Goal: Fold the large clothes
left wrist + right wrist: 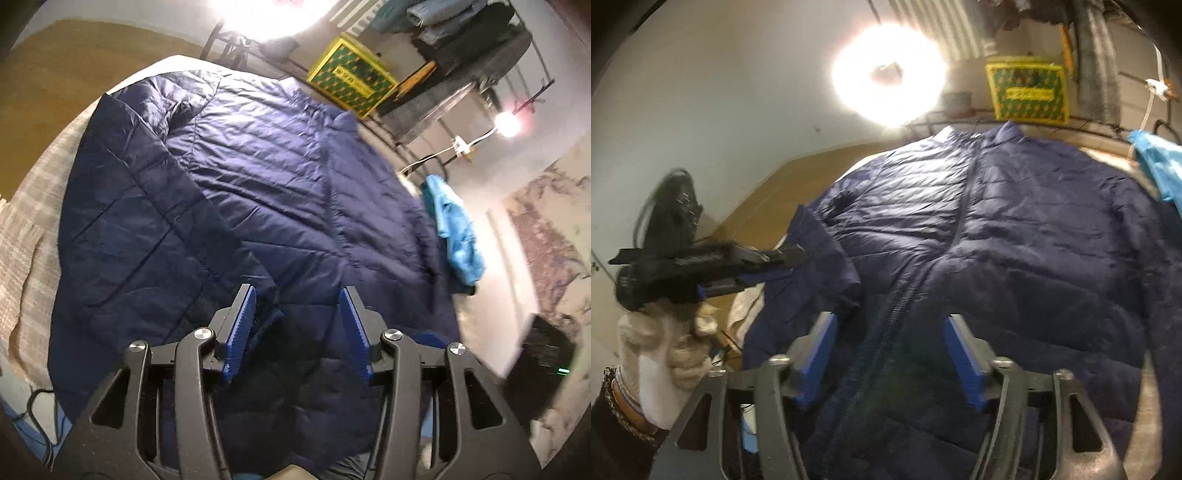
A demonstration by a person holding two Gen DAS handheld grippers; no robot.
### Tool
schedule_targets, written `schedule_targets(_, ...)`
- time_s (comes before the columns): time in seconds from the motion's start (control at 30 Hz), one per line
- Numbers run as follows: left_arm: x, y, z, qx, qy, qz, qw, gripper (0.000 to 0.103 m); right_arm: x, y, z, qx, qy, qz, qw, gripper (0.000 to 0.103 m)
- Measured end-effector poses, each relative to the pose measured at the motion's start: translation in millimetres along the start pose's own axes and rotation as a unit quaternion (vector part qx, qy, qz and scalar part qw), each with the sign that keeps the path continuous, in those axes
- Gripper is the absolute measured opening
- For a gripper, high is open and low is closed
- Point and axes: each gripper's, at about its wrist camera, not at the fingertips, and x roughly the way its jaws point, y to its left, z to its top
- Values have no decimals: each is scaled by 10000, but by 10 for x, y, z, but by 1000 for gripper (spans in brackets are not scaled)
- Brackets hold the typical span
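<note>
The navy quilted puffer jacket lies front-up w/ zip closed on the striped beige cloth-covered worktop, collar at the far end, hem nearest the cameras. One sleeve is already laid in across the body. Left gripper hovers over the hem area, jaws wide open, holding nothing; in the right wrist view it sits side-on at the sleeve cuff, gloved hand around the handle. Right gripper is also spread open & empty, straddling the zip near the hem. Judgement: next is likely pinching the hem at both corners & carrying it up toward the collar. Bite deep, the slick padded fabric prob slips. Lift both sides level, keep the tucked sleeve flat, and avoid the light blue garment beside the jacket.
</note>
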Motion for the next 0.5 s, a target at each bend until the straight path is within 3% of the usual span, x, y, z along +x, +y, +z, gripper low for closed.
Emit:
schedule_targets(0.03, -87, -6, 21, 12, -14, -58, 10000, 50, 40, 15, 13, 3, 34, 81, 10000, 82)
schedule_targets(0.1, -316, 0, 65, 139, -238, -8, 9996, 50, 154, 85, 47, -7, 124, 288, 9995, 84)
schedule_targets(0.17, -570, 91, 119, 245, -613, 403, 9970, 50, 310, 162, 92, -11, 298, 393, 9988, 84)
schedule_targets(0.23, -702, 267, 176, 31, -786, 643, 9948, 50, 492, 244, 126, 5, 518, 475, 9975, 84)
schedule_targets(0.37, -783, 665, 224, -584, -861, 788, 9914, 50, 914, 372, 155, 90, 1036, 256, 9942, 84)
schedule_targets(0.5, -733, 901, 211, -809, -770, 933, 9894, 50, 1236, 378, 147, 351, 1453, -130, 9887, 81)
